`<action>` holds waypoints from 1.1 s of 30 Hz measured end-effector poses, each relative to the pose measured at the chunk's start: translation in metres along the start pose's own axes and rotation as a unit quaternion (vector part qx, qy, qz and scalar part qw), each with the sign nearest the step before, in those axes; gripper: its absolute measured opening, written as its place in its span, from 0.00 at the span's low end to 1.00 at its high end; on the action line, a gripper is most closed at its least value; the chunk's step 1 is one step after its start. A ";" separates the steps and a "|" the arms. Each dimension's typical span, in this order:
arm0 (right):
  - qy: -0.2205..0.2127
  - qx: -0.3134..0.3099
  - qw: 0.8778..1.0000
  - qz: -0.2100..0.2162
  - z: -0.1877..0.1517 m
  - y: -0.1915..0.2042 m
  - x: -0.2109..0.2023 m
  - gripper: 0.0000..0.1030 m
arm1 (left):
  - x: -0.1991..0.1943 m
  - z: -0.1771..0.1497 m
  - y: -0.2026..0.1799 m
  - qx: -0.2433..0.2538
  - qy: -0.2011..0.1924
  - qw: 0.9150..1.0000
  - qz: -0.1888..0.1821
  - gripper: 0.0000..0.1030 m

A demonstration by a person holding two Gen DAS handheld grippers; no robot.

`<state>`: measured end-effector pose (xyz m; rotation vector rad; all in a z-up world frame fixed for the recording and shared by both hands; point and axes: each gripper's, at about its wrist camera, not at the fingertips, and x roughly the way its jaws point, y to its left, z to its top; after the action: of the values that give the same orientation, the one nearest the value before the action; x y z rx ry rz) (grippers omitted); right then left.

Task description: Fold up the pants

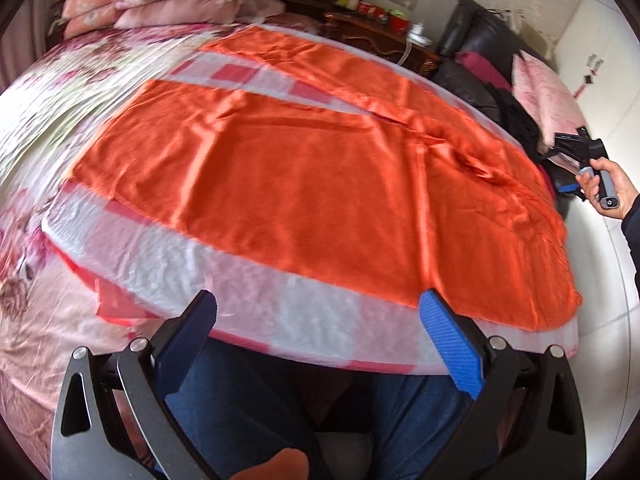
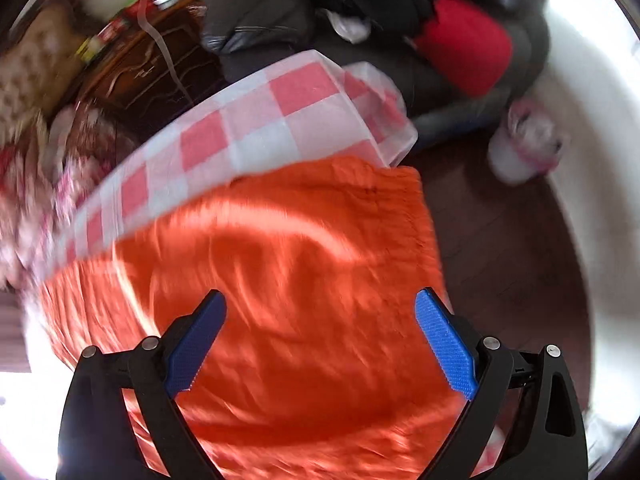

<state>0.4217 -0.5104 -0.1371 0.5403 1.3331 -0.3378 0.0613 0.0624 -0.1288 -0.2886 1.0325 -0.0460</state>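
- The bright orange fabric pants (image 1: 304, 168) lay spread flat on a pink-and-white checked plastic sheet (image 1: 248, 312) over a floral bedspread (image 1: 52, 92), both legs open in a V.
- The left gripper (image 1: 320, 312) hung over the sheet's near edge, its blue-padded fingers (image 1: 448, 340) spread wide and holding nothing.
- The right gripper (image 2: 320, 312) hovered above the gathered waist end of the pants, fingers spread apart and empty; that view was motion-blurred.
- A hand (image 1: 608, 184) gripped the right gripper's handle beside the bed's right edge.
- Blue-jeaned knees (image 1: 240, 396) sat below the sheet.
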 end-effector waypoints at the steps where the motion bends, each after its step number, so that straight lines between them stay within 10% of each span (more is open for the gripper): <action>1: -0.010 -0.013 1.000 -0.022 0.007 0.008 0.002 0.90 | 0.001 0.002 0.007 -0.008 0.005 1.000 0.004 0.98; 5: -0.029 -0.124 0.988 -0.092 0.019 0.049 0.013 0.90 | 0.009 0.011 0.022 -0.025 0.015 0.999 0.024 0.98; 14: 0.001 -0.225 0.971 -0.085 0.031 0.084 0.045 0.85 | 0.027 0.035 0.018 -0.018 0.026 0.999 0.025 0.98; 17: -0.002 -0.252 0.966 -0.060 0.027 0.088 0.049 0.60 | 0.027 0.056 0.019 -0.016 0.011 1.000 0.022 0.98; 21: -0.028 -0.282 0.957 -0.063 0.015 0.095 0.034 0.02 | 0.032 0.102 0.030 -0.043 -0.003 0.999 -0.009 0.98; 26: -0.102 -0.313 0.944 -0.003 -0.028 0.095 -0.028 0.02 | 0.058 0.180 0.048 -0.103 -0.006 0.992 -0.070 0.98; 29: -0.140 -0.341 0.928 0.048 -0.073 0.091 -0.076 0.02 | 0.088 0.234 0.054 -0.150 0.002 0.979 -0.136 0.92; 32: -0.185 -0.395 0.889 0.141 -0.146 0.077 -0.132 0.02 | 0.117 0.271 0.054 -0.193 0.013 0.957 -0.216 0.90; 33: -0.201 -0.436 0.857 0.187 -0.189 0.066 -0.151 0.02 | 0.127 0.278 0.052 -0.206 0.019 0.950 -0.236 0.90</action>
<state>0.2689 -0.3619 -0.0045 -0.0590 0.8160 0.4601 0.3588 0.1501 -0.1160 -0.9166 0.9871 -0.2705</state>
